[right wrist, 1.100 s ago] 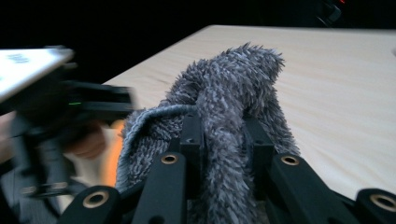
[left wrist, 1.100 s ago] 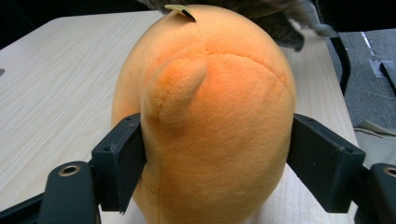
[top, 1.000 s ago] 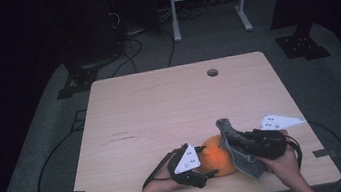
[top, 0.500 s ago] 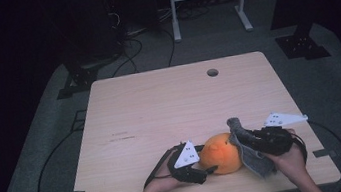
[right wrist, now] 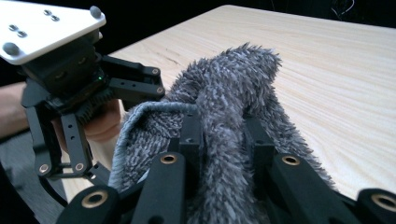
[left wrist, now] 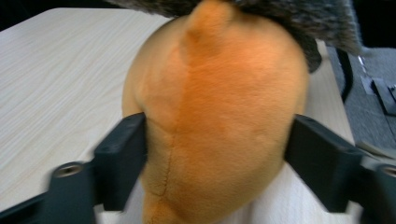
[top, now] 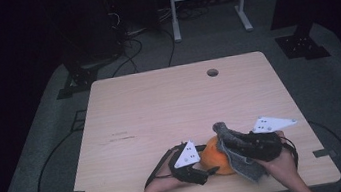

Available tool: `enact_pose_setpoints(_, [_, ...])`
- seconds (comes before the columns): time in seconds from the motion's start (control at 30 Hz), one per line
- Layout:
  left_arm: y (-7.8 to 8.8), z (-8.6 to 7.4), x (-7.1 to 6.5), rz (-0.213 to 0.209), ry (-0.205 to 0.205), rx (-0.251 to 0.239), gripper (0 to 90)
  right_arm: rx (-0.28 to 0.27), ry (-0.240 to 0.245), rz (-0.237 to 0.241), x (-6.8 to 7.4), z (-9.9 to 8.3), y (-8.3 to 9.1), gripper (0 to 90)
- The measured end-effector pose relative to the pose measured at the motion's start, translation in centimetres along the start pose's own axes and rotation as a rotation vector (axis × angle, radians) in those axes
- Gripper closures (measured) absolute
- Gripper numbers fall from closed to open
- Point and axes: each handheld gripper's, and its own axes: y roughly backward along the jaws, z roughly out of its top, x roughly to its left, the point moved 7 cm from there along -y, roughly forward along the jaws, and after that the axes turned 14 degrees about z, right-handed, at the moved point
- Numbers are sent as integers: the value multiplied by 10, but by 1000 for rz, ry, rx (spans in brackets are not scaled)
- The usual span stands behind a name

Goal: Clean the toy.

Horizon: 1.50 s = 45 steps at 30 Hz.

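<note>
At the table's (top: 160, 107) near edge, the right gripper (top: 236, 143), clamping a grey fluffy cloth (top: 240, 159), has swung onto the orange plush toy (top: 216, 156); the left gripper's (top: 208, 172) jaws, just widened, straddle the toy, ready for wiping.

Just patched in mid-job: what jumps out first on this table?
A round orange plush toy sits at the near edge of the pale wooden table, squeezed between the jaws of the left hand-held gripper. The right hand-held gripper is shut on a shaggy grey cloth draped against the toy's right side.
</note>
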Motion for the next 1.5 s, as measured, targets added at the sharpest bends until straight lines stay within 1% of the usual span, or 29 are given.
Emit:
enact_pose_setpoints(0.07, [-8,0,-1,9,18,32,112,-7,-7,1,-1,-1,2,730])
enact_pose_setpoints(0.13, [-12,0,-2,-10,21,32,101,-6,-4,1,0,-1,2,728])
enact_pose_setpoints(0.2, [-10,1,-1,-14,26,6,188,-3,-3,-3,-1,-1,2,727])
enact_pose_setpoints(0.23, [-9,2,0,-5,25,-11,258,-12,-10,1,-4,-1,4,726])
enact_pose_setpoints(0.27, [-7,4,1,7,19,-17,303,-24,-25,4,-7,-1,7,726])
enact_pose_setpoints(0.3, [-6,5,0,14,13,-20,329,-31,-24,-9,-11,-2,11,726])
enact_pose_setpoints(0.4, [-7,9,-2,17,17,-31,339,-28,-36,-47,-19,-8,20,726])
enact_pose_setpoints(0.47, [-7,11,-2,16,37,-39,339,-33,-71,-78,-30,-15,28,727])
enact_pose_setpoints(0.5, [-7,12,-2,17,48,-47,342,-34,-98,-93,-35,-18,32,729])
enact_pose_setpoints(0.53, [-6,15,-1,29,61,-61,346,-40,-109,-104,-38,-19,35,731])
enact_pose_setpoints(0.57, [-4,20,-1,47,52,-77,349,-53,-111,-111,-39,-17,39,732])
enact_pose_setpoints(0.6, [-1,26,0,68,29,-93,349,-72,-99,-105,-36,-11,42,732])
enact_pose_setpoints(0.67, [6,39,2,92,15,-116,351,-110,-72,-79,-25,1,44,732])
enact_pose_setpoints(0.73, [12,46,3,93,8,-123,356,-138,-35,-49,-11,13,43,732])
enact_pose_setpoints(0.77, [14,47,3,96,1,-118,359,-146,-8,-45,-3,19,41,732])
enact_pose_setpoints(0.8, [17,48,4,97,-8,-110,361,-147,10,-44,1,22,40,732])
enact_pose_setpoints(0.83, [19,48,5,98,-8,-98,364,-150,24,-35,7,27,39,732])
enact_pose_setpoints(0.87, [21,48,6,108,-20,-77,363,-154,33,-19,12,31,38,733])
enact_pose_setpoints(0.93, [22,46,9,130,-60,-52,362,-138,66,-16,23,37,35,733])
enact_pose_setpoints(0.97, [22,46,9,132,-58,-54,361,-134,86,-13,29,40,32,732])
enact_pose_setpoints(1.0, [22,46,8,128,-50,-57,361,-128,97,-14,33,41,31,732])
enact_pose_setpoints(1.03, [22,47,6,113,-50,-59,361,-119,113,-15,37,43,28,732])
enact_pose_setpoints(1.1, [25,51,1,75,-43,-64,361,-106,121,-18,40,45,22,731])
enact_pose_setpoints(1.13, [26,53,-2,60,-38,-64,362,-97,123,-25,39,44,20,730])
enact_pose_setpoints(1.2, [27,53,-2,54,-40,-55,362,-77,102,-44,31,39,17,730])
enact_pose_setpoints(1.3, [21,46,0,50,-38,-28,344,-47,68,-59,20,28,16,730])
enact_pose_setpoints(1.37, [17,42,0,35,-4,-38,245,-19,34,-65,9,16,11,729])
enact_pose_setpoints(1.43, [16,41,3,31,30,-52,173,-18,3,-58,1,9,11,728])
enact_pose_setpoints(1.5, [16,38,6,21,61,-44,121,-35,-22,-53,-4,7,13,727])
